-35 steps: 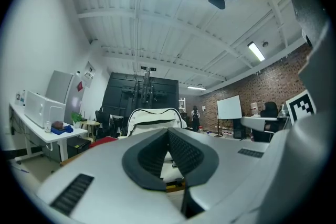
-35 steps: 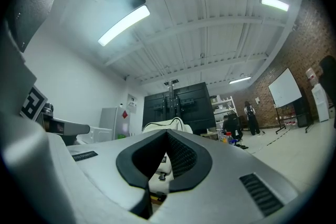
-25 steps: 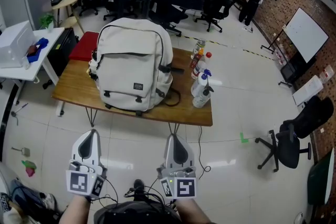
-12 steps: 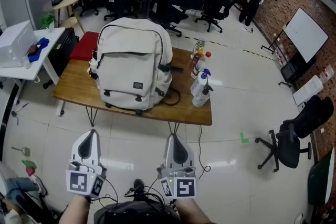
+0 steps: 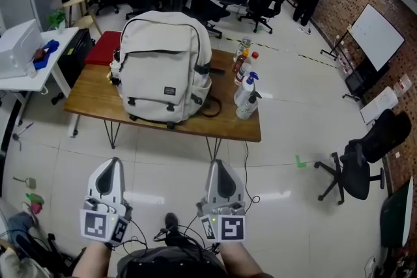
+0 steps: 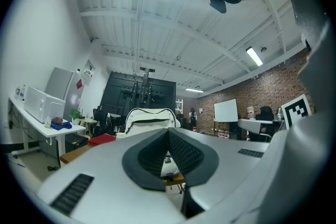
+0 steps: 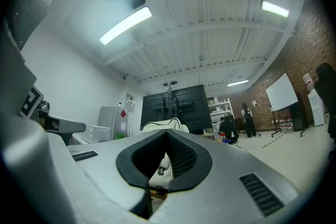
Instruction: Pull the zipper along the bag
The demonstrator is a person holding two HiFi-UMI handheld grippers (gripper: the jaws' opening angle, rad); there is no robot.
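Note:
A cream backpack (image 5: pixel 164 65) stands upright on a wooden table (image 5: pixel 94 101), its dark zipper lines running over the top and the front pocket. Both grippers hover low over the floor, well short of the table. In the head view my left gripper (image 5: pixel 115 161) is at bottom left and my right gripper (image 5: pixel 215 165) at bottom centre. Each has its jaws closed tip to tip with nothing between them. The left gripper view shows the backpack (image 6: pixel 149 115) far beyond the left gripper (image 6: pixel 168 131). In the right gripper view the backpack (image 7: pixel 164 124) rises behind the right gripper (image 7: pixel 167 134).
Several bottles and spray bottles (image 5: pixel 246 86) stand at the table's right end. A red flat object (image 5: pixel 103 47) lies at its back left. A white desk (image 5: pixel 26 71) is at the left, a black office chair (image 5: pixel 365 159) at the right. Cables (image 5: pixel 251 195) lie on the tiled floor.
The head view has shifted a little, so the table and backpack sit slightly higher in the picture. Both grippers stay shut in the same spot at the bottom.

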